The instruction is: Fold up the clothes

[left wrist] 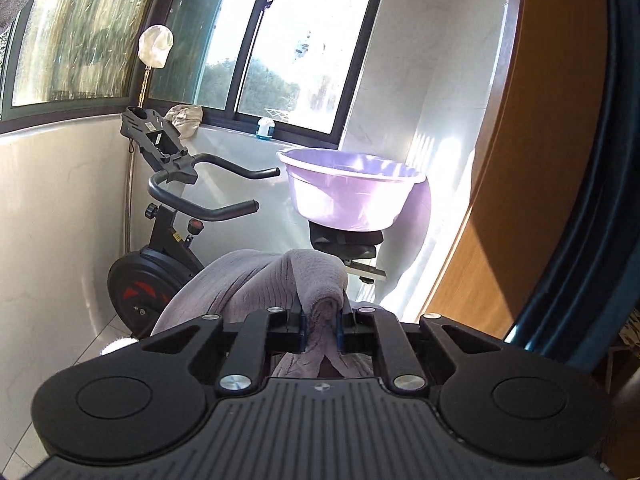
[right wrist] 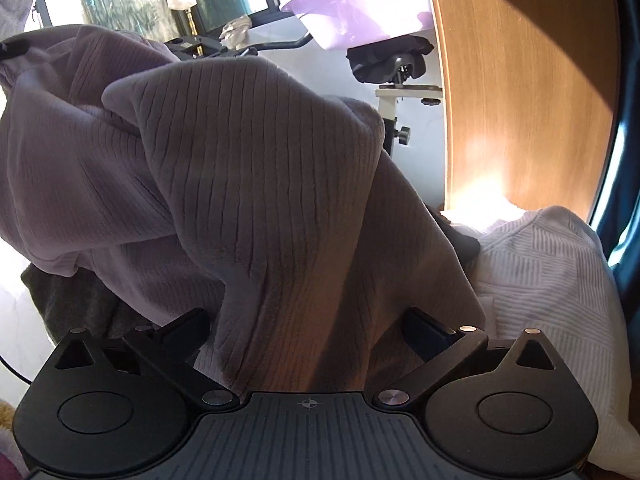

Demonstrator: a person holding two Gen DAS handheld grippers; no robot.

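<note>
— jaws? left gripper [left wrist: 320, 330] pinched tight on a bunched edge of the lilac ribbed garment [right wrist: 248, 184]; right gripper [right wrist: 308, 332] spread wide, cloth draped between.
— garment's raised, unfolded. close right on an edge, pull taut.

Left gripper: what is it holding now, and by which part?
The left gripper is shut on the grey-lilac ribbed garment, pinching a bunched, rolled fold of its edge; which part of the garment cannot be told.

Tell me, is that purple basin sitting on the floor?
No. The purple basin rests up on the exercise bike's seat, well above the floor.
</note>
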